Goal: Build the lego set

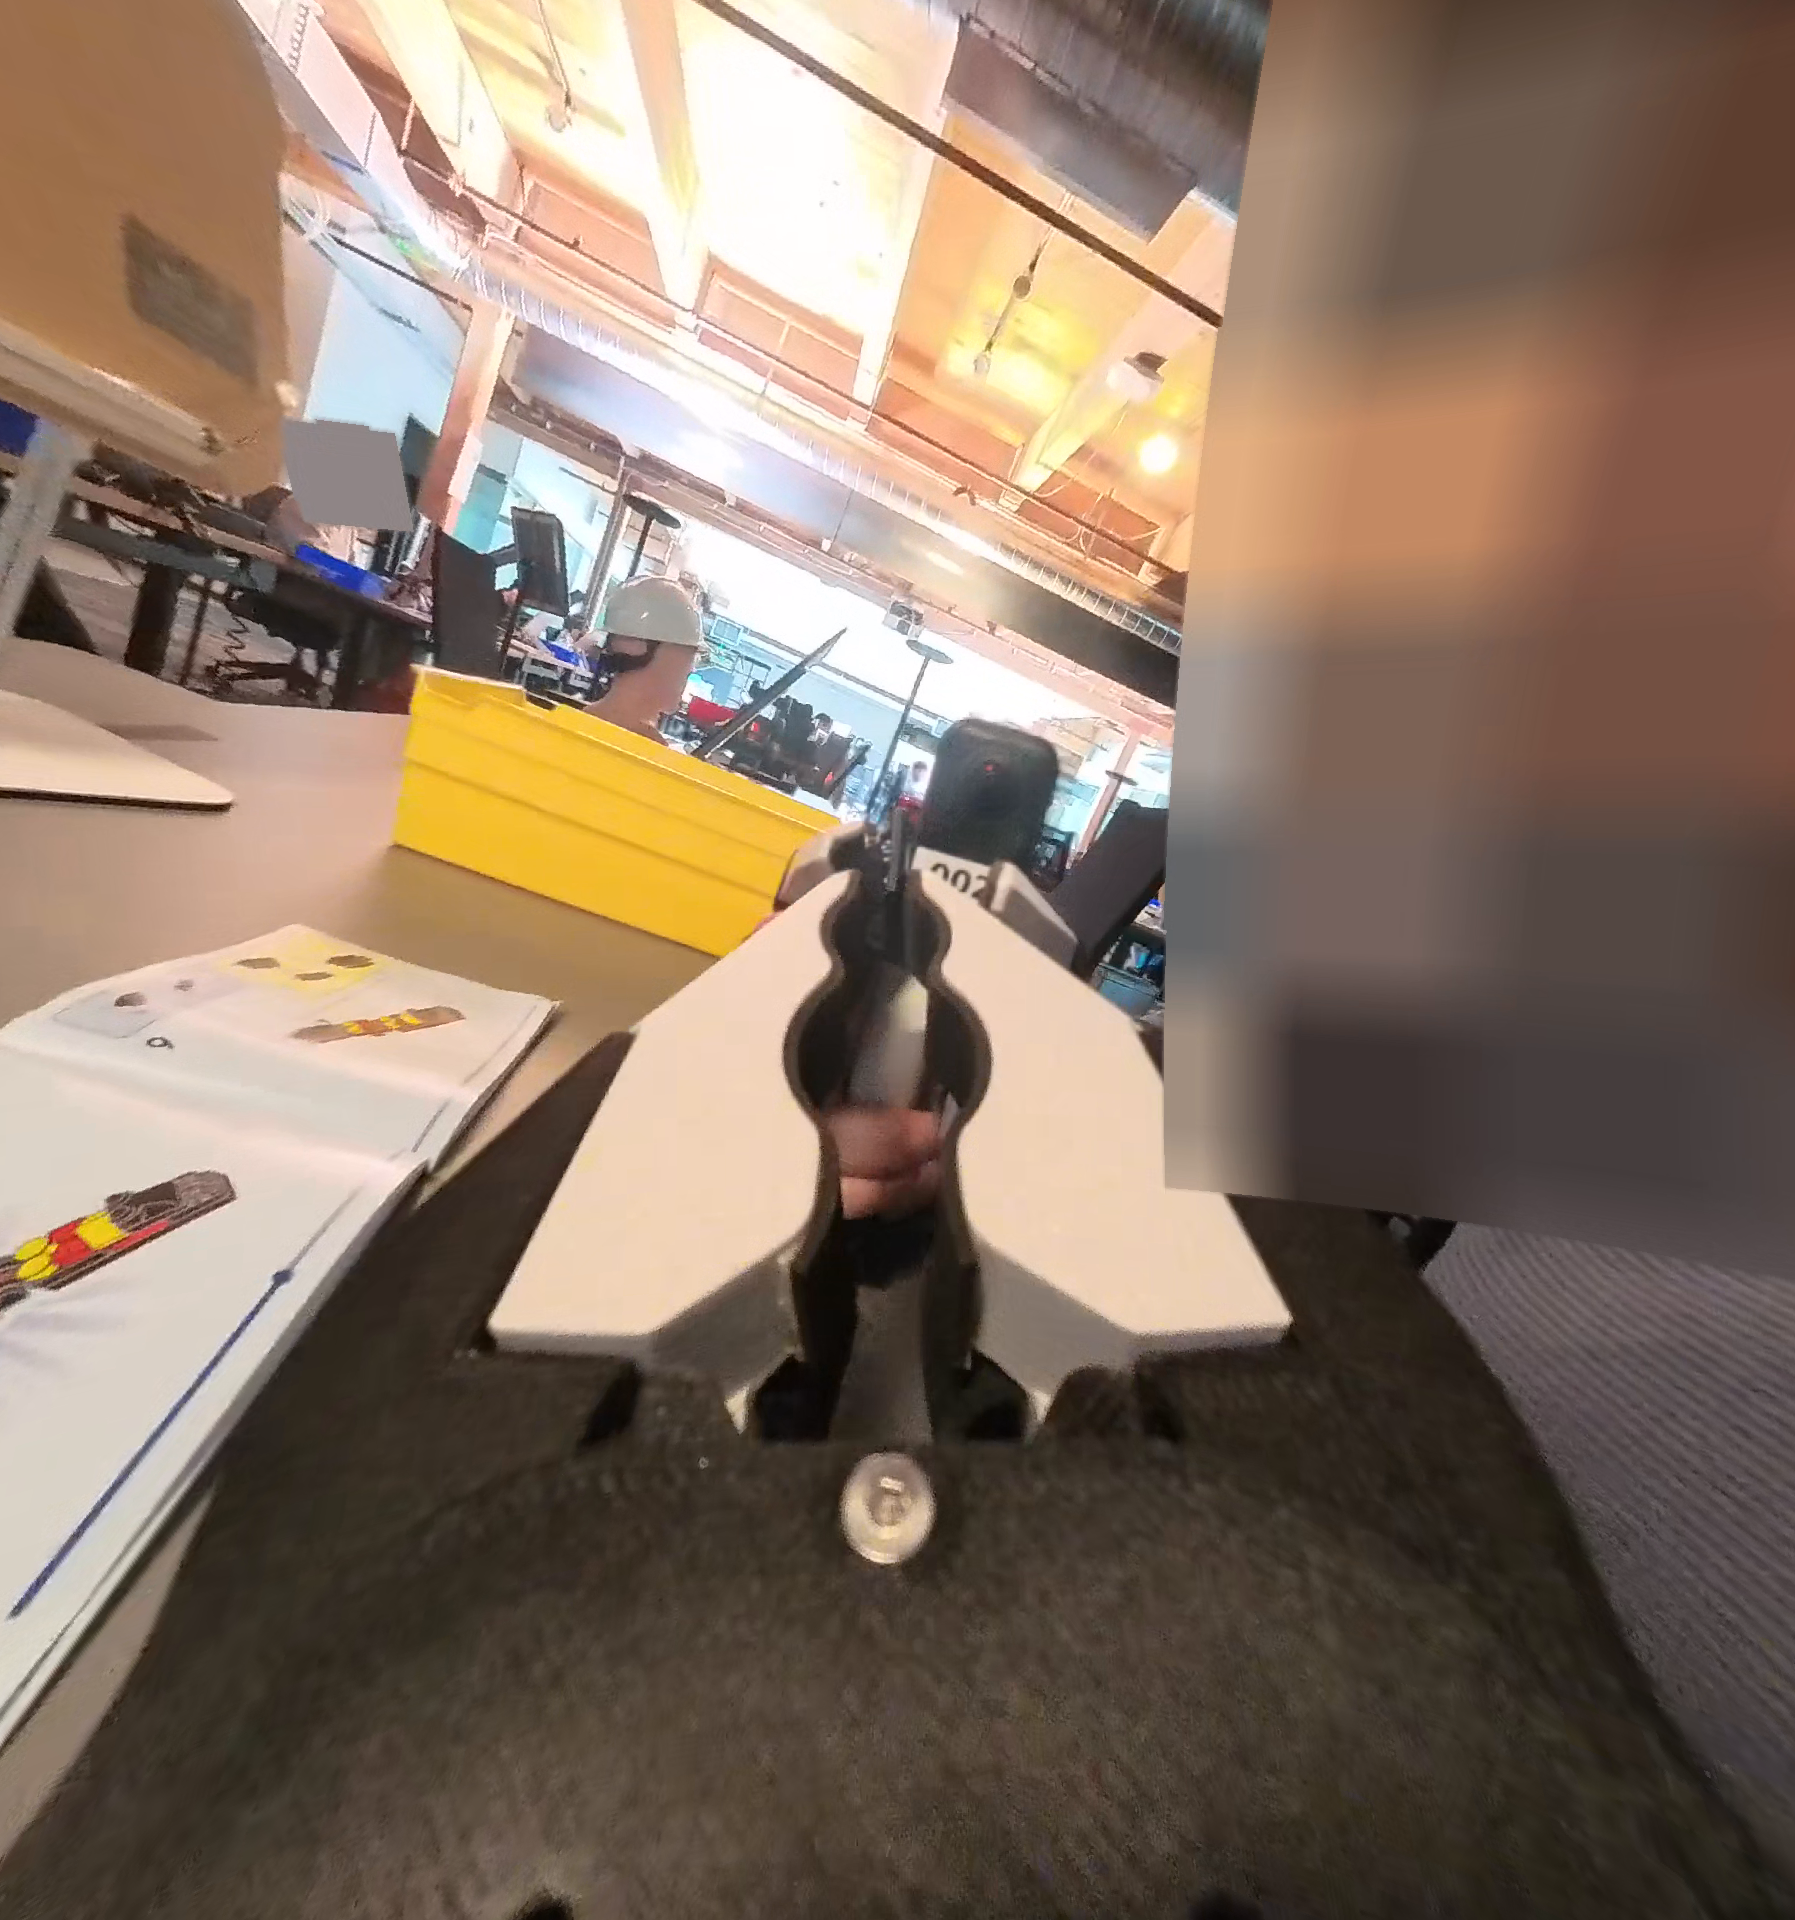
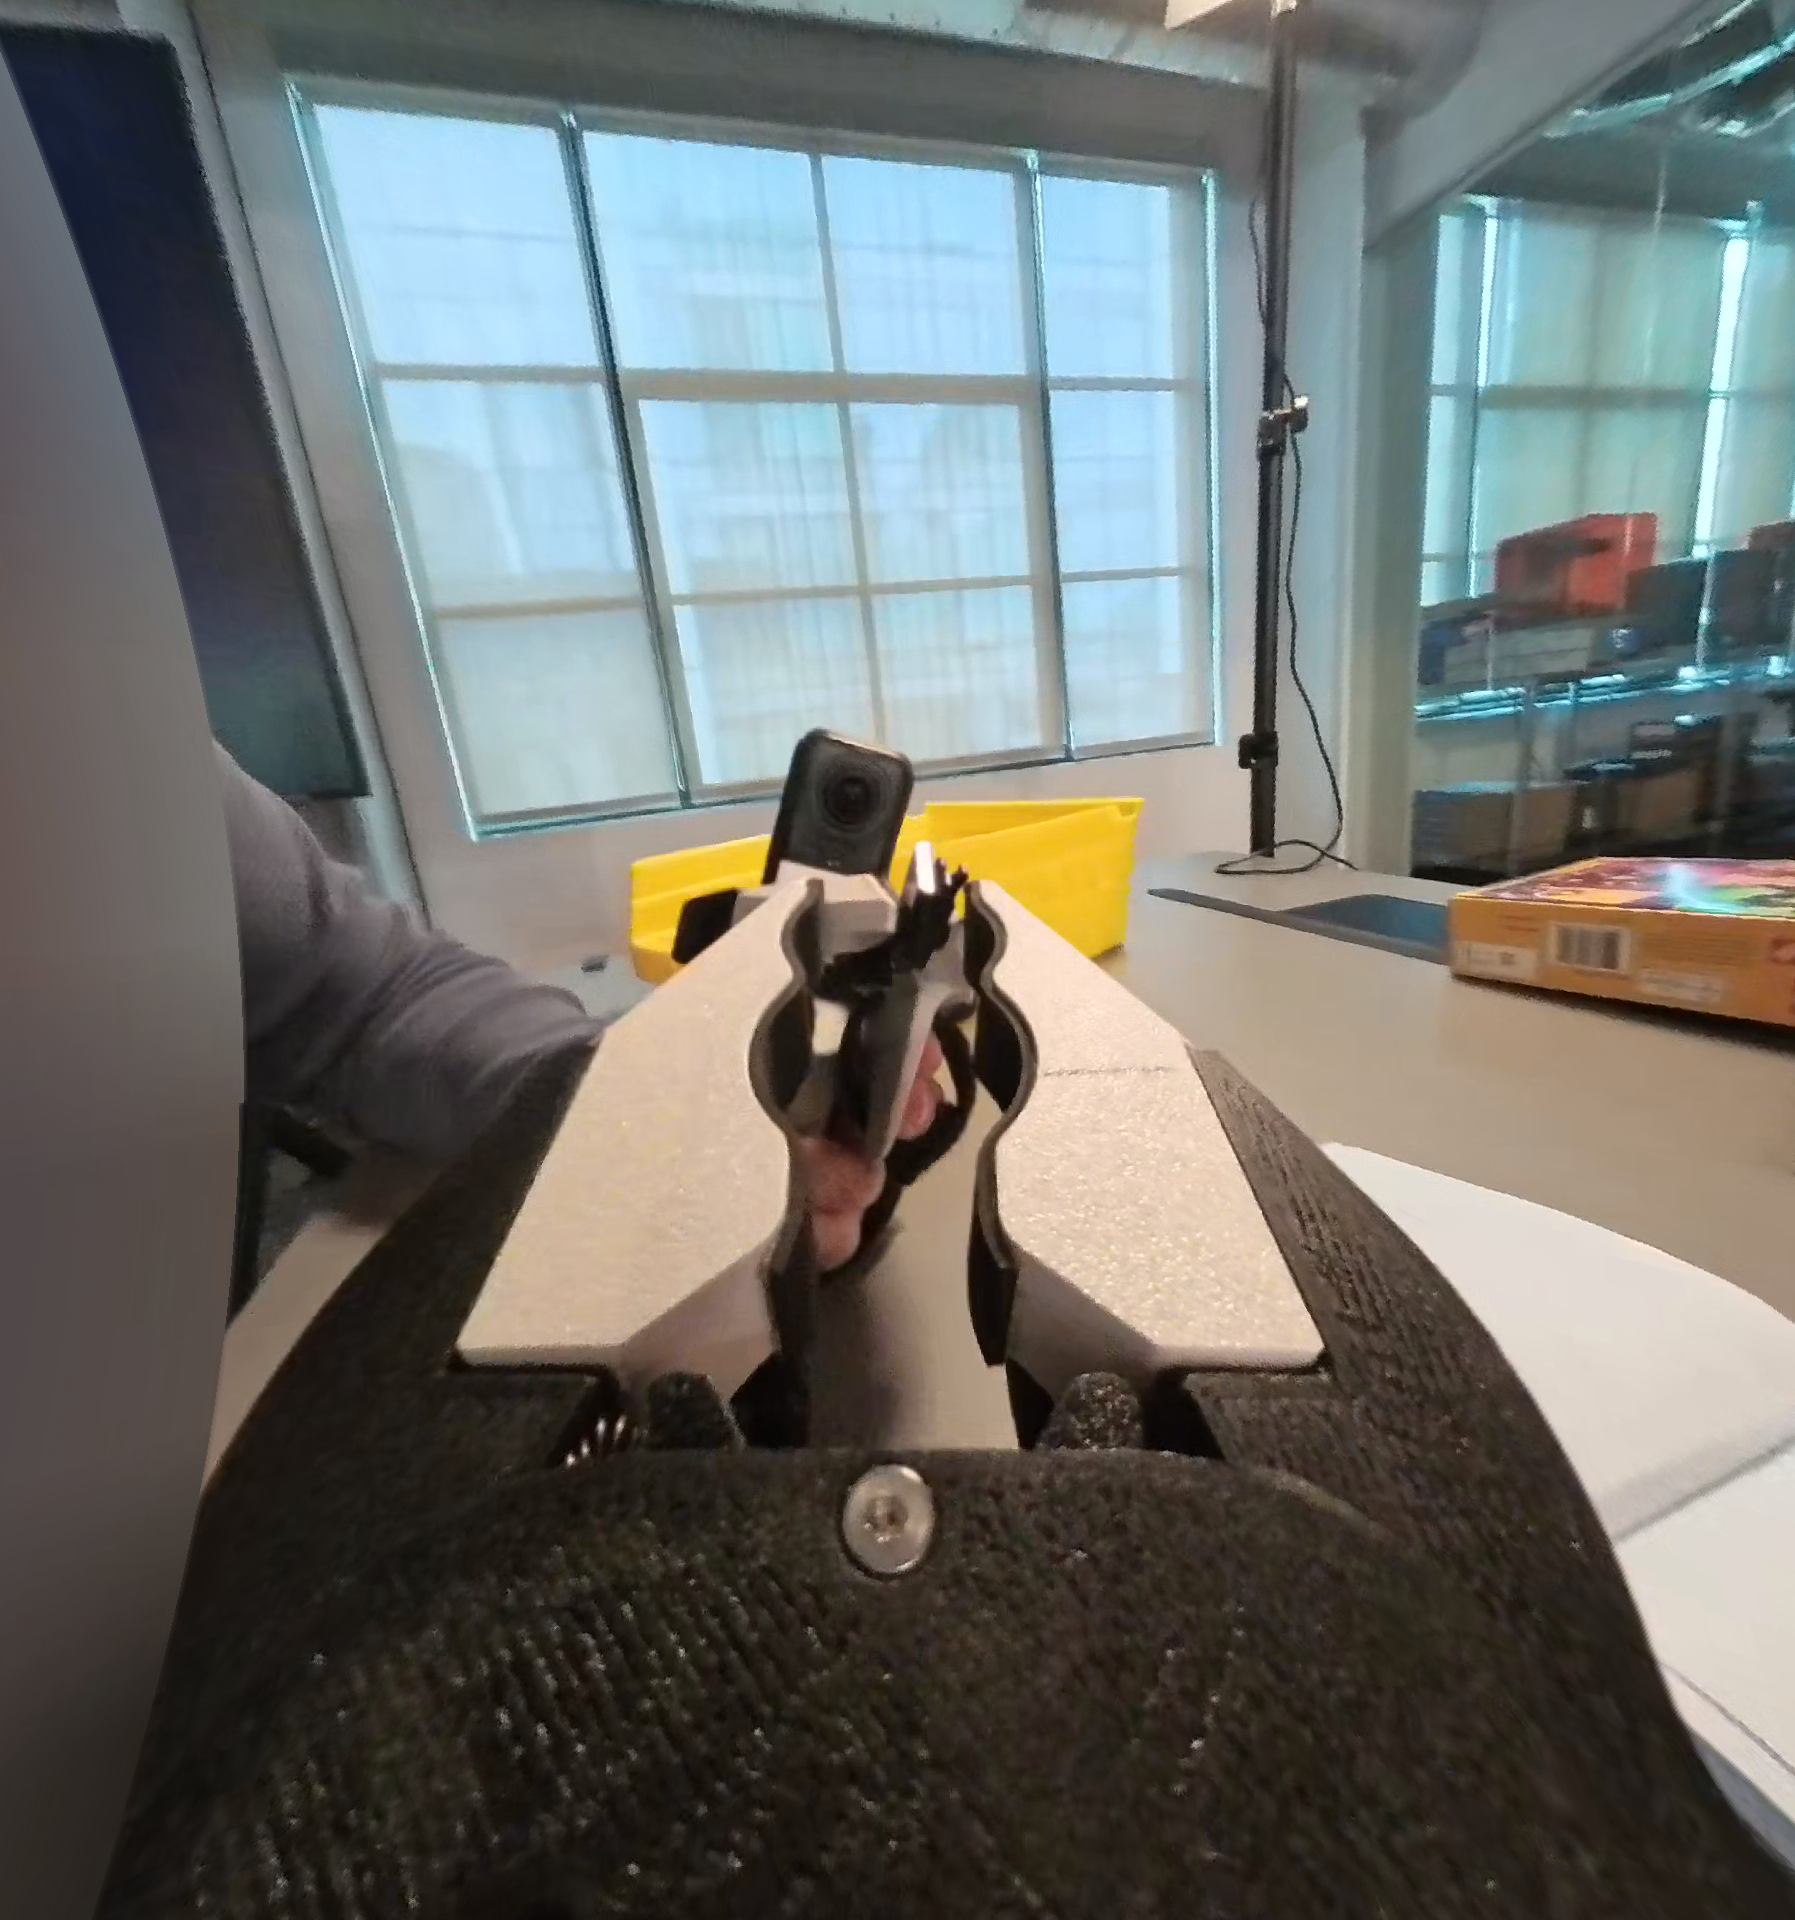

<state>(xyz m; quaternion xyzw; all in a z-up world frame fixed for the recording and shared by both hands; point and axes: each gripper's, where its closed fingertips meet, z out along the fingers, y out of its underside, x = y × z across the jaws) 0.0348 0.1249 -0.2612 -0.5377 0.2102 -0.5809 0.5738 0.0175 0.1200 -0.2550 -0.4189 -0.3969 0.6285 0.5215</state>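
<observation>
My two grippers face each other tip to tip above the table. My left gripper (image 1: 888, 883) is shut, with a small black lego piece (image 1: 890, 868) pinched at its tips. In the right wrist view the same black lego piece (image 2: 903, 951) spans the narrow gap between the fingers of my right gripper (image 2: 898, 899), which is closed on it. The left gripper's camera (image 2: 839, 802) shows just behind it, and the right gripper's camera (image 1: 992, 774) shows in the left wrist view. The piece is small and its shape is hard to make out.
An open instruction booklet (image 1: 176, 1195) lies on the grey table at the left. A yellow bin (image 1: 581, 800) stands behind the grippers and also shows in the right wrist view (image 2: 1028, 868). An orange set box (image 2: 1651, 940) lies at the right. A white stand base (image 1: 62, 758) is at the far left. The grippers are tip to tip, or close to it.
</observation>
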